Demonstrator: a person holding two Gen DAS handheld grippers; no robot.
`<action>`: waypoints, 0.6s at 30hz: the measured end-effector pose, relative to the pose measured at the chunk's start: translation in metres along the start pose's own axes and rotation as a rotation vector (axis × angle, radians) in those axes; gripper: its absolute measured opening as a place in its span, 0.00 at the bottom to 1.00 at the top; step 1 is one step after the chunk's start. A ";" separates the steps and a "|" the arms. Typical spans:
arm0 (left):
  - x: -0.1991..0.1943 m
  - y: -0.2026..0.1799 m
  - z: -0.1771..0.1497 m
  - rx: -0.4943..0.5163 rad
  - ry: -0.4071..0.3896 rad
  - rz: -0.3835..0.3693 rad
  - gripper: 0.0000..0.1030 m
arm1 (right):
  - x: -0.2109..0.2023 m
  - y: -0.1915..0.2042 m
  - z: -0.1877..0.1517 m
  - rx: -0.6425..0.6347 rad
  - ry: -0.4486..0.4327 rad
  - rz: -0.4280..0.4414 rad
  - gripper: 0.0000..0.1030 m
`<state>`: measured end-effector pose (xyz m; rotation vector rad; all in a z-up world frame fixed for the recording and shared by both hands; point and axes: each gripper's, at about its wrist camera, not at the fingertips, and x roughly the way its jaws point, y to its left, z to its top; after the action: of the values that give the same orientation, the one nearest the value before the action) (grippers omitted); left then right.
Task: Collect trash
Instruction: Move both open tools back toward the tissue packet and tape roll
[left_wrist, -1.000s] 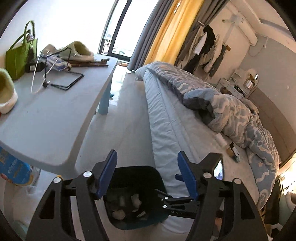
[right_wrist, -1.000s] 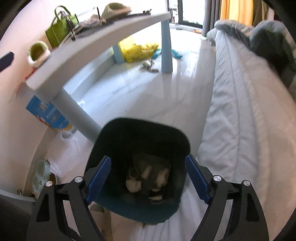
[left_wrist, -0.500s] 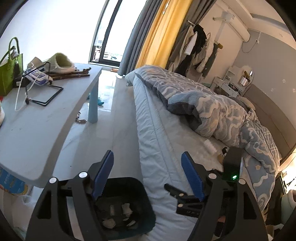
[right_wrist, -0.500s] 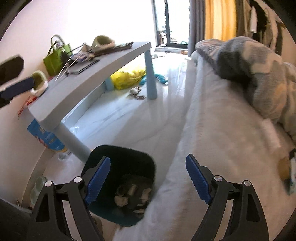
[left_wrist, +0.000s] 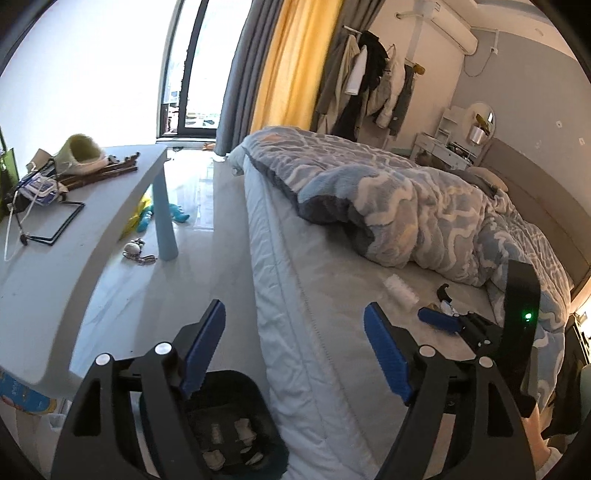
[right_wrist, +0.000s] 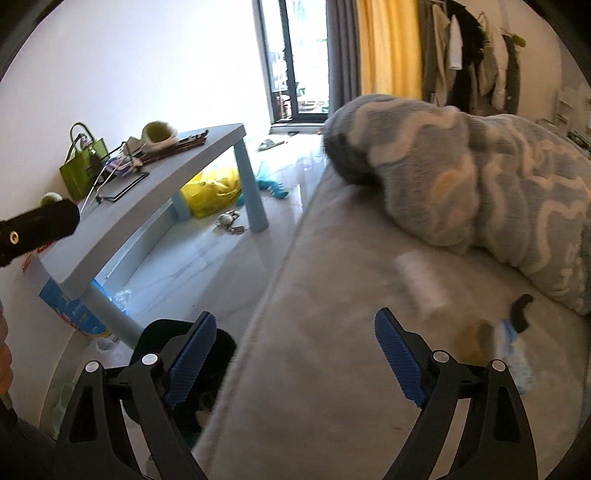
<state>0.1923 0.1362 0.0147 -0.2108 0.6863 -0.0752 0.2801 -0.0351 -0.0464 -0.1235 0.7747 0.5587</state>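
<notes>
Left wrist view: my left gripper (left_wrist: 293, 341) hangs with its jaws apart and empty over the bed (left_wrist: 317, 295) edge. The bin (left_wrist: 236, 424) sits on the floor below its left finger, scraps inside. No writing legible.

Right wrist view: my right gripper (right_wrist: 295, 350) is likewise spread, empty. Trash (right_wrist: 495, 339) lies on the mattress just right of its right finger, blurred. The bin (right_wrist: 162, 332) stands behind its left finger.

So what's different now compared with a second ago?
Both grippers swung up and away from the black bin toward the bed. The right gripper now faces the litter on the mattress. Nothing was grabbed or released; the fingers of the left gripper and the right stayed open and empty. The bin's trash is unchanged.
</notes>
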 end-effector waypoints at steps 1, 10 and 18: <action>0.002 -0.003 0.000 0.002 0.001 -0.001 0.77 | -0.002 -0.006 -0.001 0.003 -0.001 -0.006 0.87; 0.028 -0.041 0.004 0.041 0.016 -0.006 0.77 | -0.021 -0.065 -0.007 0.071 -0.028 -0.074 0.92; 0.053 -0.075 0.000 0.073 0.048 -0.056 0.78 | -0.034 -0.124 -0.019 0.187 -0.031 -0.121 0.94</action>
<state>0.2331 0.0559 -0.0015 -0.1582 0.7246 -0.1592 0.3131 -0.1606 -0.0478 0.0109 0.7801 0.3711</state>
